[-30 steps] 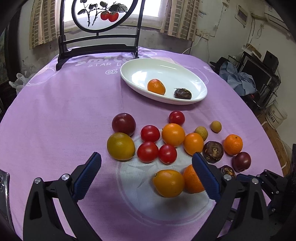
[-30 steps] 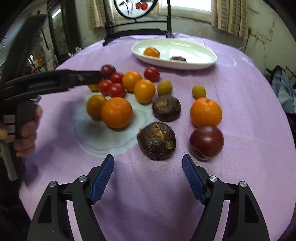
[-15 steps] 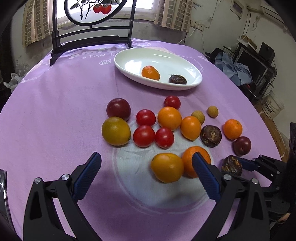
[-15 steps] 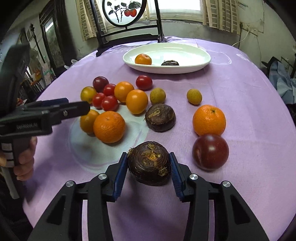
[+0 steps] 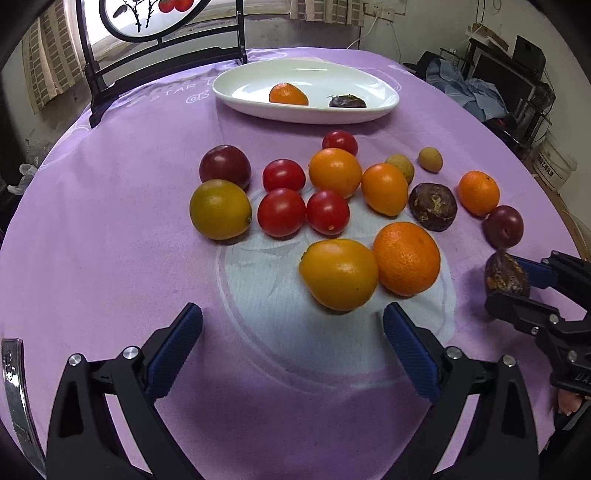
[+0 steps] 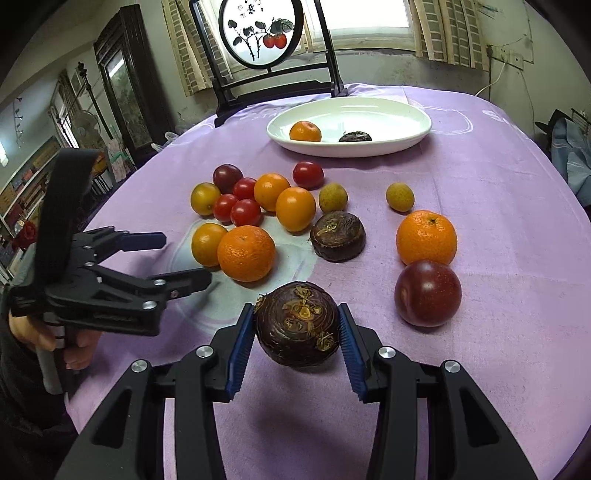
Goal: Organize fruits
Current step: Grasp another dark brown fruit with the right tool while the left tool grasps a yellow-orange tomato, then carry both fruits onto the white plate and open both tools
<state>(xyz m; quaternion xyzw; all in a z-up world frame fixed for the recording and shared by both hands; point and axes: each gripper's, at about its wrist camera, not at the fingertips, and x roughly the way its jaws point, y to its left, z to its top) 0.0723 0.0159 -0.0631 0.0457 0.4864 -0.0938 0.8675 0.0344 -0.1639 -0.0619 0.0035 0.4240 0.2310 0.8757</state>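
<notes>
My right gripper (image 6: 297, 334) is shut on a dark brown water chestnut (image 6: 297, 323) and holds it just above the purple cloth; it also shows in the left wrist view (image 5: 506, 275). My left gripper (image 5: 291, 347) is open and empty, just short of a yellow-orange fruit (image 5: 338, 273) and a mandarin (image 5: 406, 258). A white oval plate (image 6: 406, 122) at the far side holds a mandarin (image 6: 305, 132) and a water chestnut (image 6: 355, 137). Several tomatoes, oranges, plums and longans lie loose mid-table.
The round table is covered by a purple cloth (image 5: 110, 258). A black stand with a round painted panel (image 6: 258, 33) stands at the table's far edge behind the plate. A second water chestnut (image 6: 338, 236), a mandarin (image 6: 426, 236) and a plum (image 6: 427, 292) lie ahead of my right gripper.
My right gripper closed on the water chestnut and lifted it slightly off the cloth. My left gripper stayed open and drifted a little closer to the fruit pile.
</notes>
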